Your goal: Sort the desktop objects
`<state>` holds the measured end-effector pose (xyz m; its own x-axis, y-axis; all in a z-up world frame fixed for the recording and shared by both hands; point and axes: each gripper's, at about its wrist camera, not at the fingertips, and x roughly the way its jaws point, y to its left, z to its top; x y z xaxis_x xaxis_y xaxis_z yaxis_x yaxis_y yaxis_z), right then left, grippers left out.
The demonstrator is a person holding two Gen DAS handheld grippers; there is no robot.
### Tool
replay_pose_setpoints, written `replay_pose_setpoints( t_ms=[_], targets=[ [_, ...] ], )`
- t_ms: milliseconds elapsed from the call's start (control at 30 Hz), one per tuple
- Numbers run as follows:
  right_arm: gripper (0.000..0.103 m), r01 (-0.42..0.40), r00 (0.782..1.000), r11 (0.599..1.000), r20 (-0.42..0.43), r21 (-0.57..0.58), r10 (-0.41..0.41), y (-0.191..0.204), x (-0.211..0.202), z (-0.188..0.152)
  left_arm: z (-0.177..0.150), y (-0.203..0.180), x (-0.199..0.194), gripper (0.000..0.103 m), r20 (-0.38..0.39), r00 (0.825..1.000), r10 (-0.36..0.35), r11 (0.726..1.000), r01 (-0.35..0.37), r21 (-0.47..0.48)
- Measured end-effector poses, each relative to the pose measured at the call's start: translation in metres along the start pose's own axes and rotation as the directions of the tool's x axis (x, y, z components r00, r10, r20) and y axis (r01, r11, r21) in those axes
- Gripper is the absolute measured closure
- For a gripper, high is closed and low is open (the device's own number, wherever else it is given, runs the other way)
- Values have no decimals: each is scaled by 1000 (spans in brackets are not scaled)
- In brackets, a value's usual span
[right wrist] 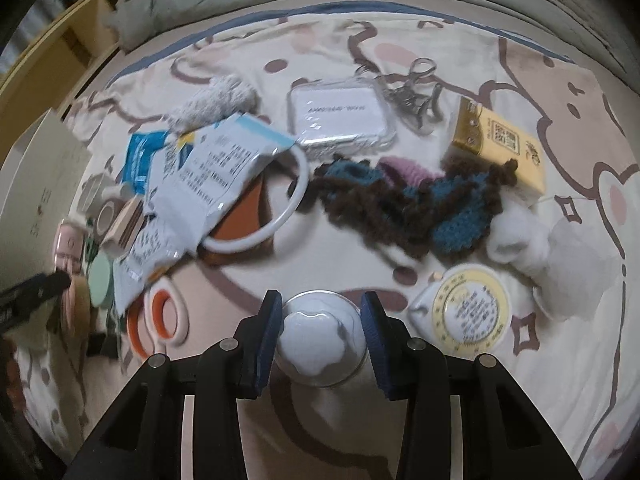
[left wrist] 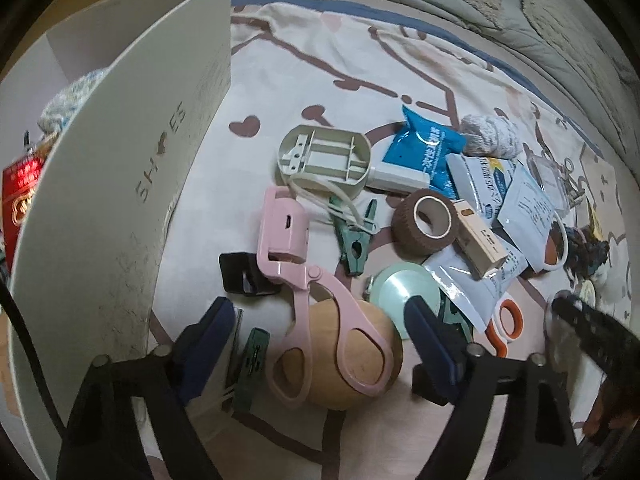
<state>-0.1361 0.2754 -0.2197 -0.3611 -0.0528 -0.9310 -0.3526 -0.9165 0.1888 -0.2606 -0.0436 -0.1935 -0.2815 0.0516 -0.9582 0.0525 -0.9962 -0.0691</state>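
Left wrist view: the left gripper (left wrist: 320, 320) is seen with its fingers (left wrist: 208, 344) spread apart, nothing held between them. A pink eyelash curler (left wrist: 304, 284) lies across a wooden ball (left wrist: 356, 356) in the gap between the fingers, on a patterned bed sheet (left wrist: 320, 60). Just beyond are shown a black clip (left wrist: 244, 276), a green clothes peg (left wrist: 354, 246), a brown tape roll (left wrist: 424, 220), a beige plastic holder (left wrist: 324, 158) and a blue sachet (left wrist: 424, 148). A pale green disc (left wrist: 404, 288) is partly covered by a white sachet (left wrist: 476, 288); orange-handled scissors (left wrist: 506, 326) lie beside it. A grey shoe box (left wrist: 132, 184) stands at the left.

Right wrist view: the right gripper (right wrist: 322, 332) is seen with its fingers (right wrist: 268, 332) open on either side of a white round container (right wrist: 322, 340), which rests on the sheet; whether the pads touch it cannot be told. Further off are shown a yellow tape measure (right wrist: 464, 310), a brown and blue crocheted piece (right wrist: 412, 204), a yellow carton (right wrist: 500, 144), a clear plastic case (right wrist: 340, 116) and a metal eyelash curler (right wrist: 412, 92).
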Motion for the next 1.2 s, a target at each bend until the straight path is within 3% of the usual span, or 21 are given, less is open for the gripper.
replay_pose_setpoints(
  t_ms=[167,467,533,733,1000,1200],
  targets=[
    [62,-31,999,998,-20,-57,30,4,-5,-14,0,-3,3,22,3,1000,8,1000,-8,-1],
    [61,-73,997,991,-33,-114,70,7,-10,-34,0,-12,8,43,0,1000,10,1000,-10,6],
    [61,-77,997,989,-26,-129,74,7,-11,-38,0,-13,7,54,5,1000,8,1000,-8,8],
    [61,-89,996,983,-23,-158,87,4,-13,-47,0,-12,3,66,14,1000,-17,1000,17,26],
    [59,-111,994,981,-21,-157,109,-1,-17,-62,-4,-15,-12,69,44,998,-45,997,42,60],
    [49,-105,994,975,-47,-198,98,1,-17,-79,-15,-21,-22,71,45,997,-66,991,60,122]
  ],
)
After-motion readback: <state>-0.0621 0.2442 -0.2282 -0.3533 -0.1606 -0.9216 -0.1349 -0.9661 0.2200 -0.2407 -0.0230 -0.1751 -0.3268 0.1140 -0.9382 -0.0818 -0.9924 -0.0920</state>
